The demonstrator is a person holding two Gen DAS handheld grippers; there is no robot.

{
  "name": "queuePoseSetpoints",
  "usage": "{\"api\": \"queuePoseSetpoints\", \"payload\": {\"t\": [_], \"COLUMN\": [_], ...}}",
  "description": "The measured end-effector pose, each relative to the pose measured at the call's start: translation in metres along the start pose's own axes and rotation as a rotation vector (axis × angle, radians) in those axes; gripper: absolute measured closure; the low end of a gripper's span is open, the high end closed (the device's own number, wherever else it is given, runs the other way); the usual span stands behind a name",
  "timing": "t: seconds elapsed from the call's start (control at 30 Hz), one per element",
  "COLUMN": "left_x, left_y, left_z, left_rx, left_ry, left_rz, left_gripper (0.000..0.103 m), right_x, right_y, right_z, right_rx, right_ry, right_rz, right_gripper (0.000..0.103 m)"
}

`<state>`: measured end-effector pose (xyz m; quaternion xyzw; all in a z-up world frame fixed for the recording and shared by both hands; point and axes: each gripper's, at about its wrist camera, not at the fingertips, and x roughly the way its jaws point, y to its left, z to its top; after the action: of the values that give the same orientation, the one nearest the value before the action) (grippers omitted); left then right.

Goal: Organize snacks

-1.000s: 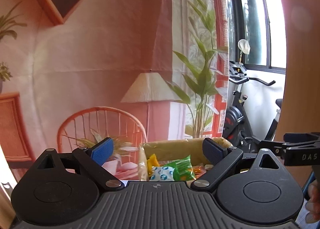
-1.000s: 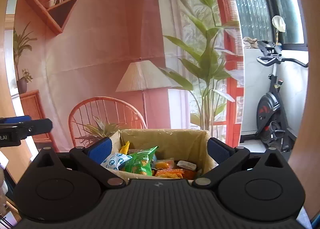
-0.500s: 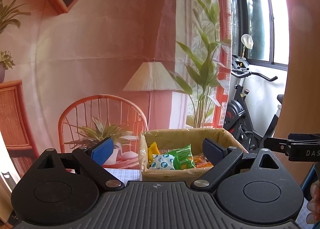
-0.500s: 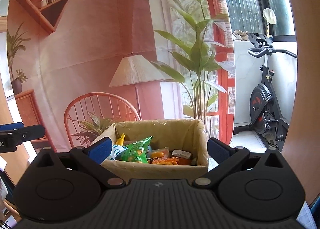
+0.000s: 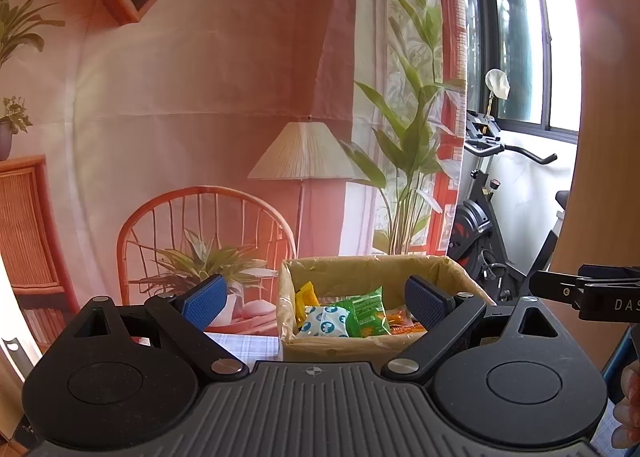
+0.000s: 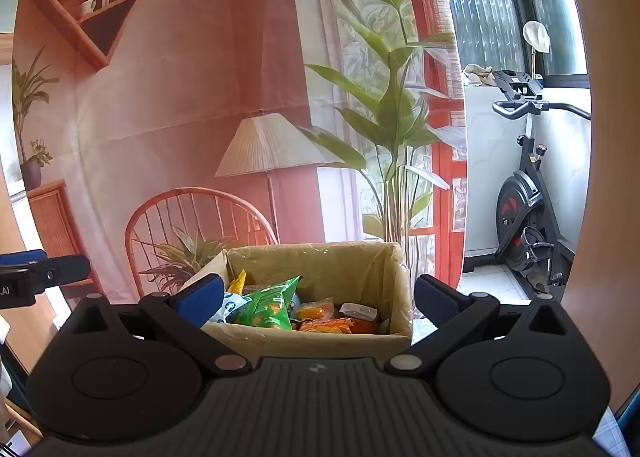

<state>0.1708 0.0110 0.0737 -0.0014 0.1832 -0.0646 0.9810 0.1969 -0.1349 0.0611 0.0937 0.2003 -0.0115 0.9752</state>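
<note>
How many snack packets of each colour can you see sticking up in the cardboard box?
Counting only what shows; more may be buried.
Green crinkly packet: 1
White packet with blue dots: 1
Yellow packet: 1
Orange packets: at least 2
Small white-topped tub: 1
Total: at least 6, all inside the brown cardboard box.

One cardboard box (image 6: 320, 337) is seen on the worktop (image 5: 240, 341). Inside it, one green snack packet (image 6: 268, 307), one white-and-blue packet (image 5: 326, 321), one yellow packet (image 5: 305, 294) and several orange packets (image 6: 332, 324), not clearly countable, are visible. Two hand-held grippers are counted.
</note>
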Motion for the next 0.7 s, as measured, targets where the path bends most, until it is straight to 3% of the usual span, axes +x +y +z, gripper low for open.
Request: {"api": "queuePoseSetpoints", "payload": {"t": [0.7], "left_x": [-0.0017], "left_y": [0.0032], "left_z": [-0.0013], "left_rx": [-0.018], "left_ry": [0.002], "left_rz": [0.009], "left_gripper": [0.006], "right_x": [-0.0018], "right_y": [0.0083], "right_z": [0.0032], "right_rx": [-0.017], "right_ry": [-0.016], "right_rz": [0.009], "right_gripper": [0.0]}}
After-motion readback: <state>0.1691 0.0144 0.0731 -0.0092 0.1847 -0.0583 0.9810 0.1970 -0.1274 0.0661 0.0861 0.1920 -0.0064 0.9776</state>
